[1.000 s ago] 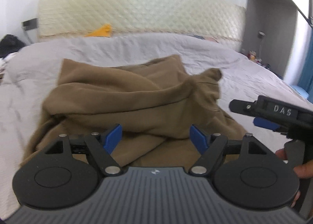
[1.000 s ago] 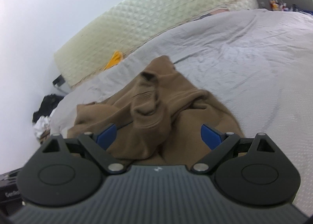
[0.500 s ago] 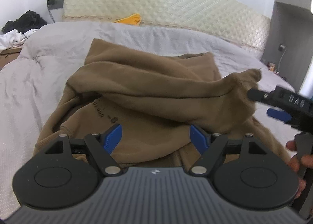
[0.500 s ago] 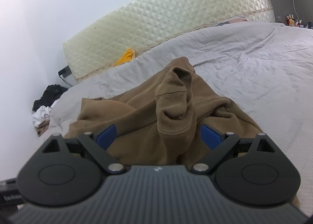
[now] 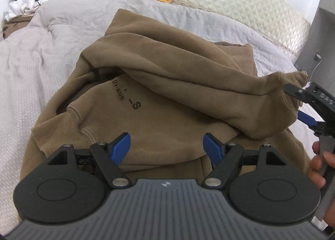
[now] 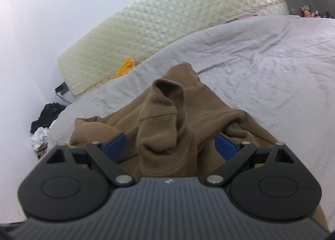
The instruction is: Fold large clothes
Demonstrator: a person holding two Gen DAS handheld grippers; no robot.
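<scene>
— Right gripper (image 6: 169, 145): blue pads are seen spread wide, with the ribbed sleeve cuff (image 6: 165, 122) draped between them; a firm pinch cannot be told. Left gripper (image 5: 166, 147) is held spread, empty.

— And progress?

— Barely begun, it is judged. The brown sweatshirt (image 5: 159, 97) is heaped, unfolded, on the grey bedspread (image 5: 31, 68).

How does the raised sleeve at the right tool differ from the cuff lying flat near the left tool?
The raised sleeve stretches across the sweatshirt, its end up at the right tool; the flat cuff lies low on it. The raised sleeve's end sits between that tool's open fingers; the flat cuff lies untouched beside the open left tool. Both are brown ribbed knit.
</scene>
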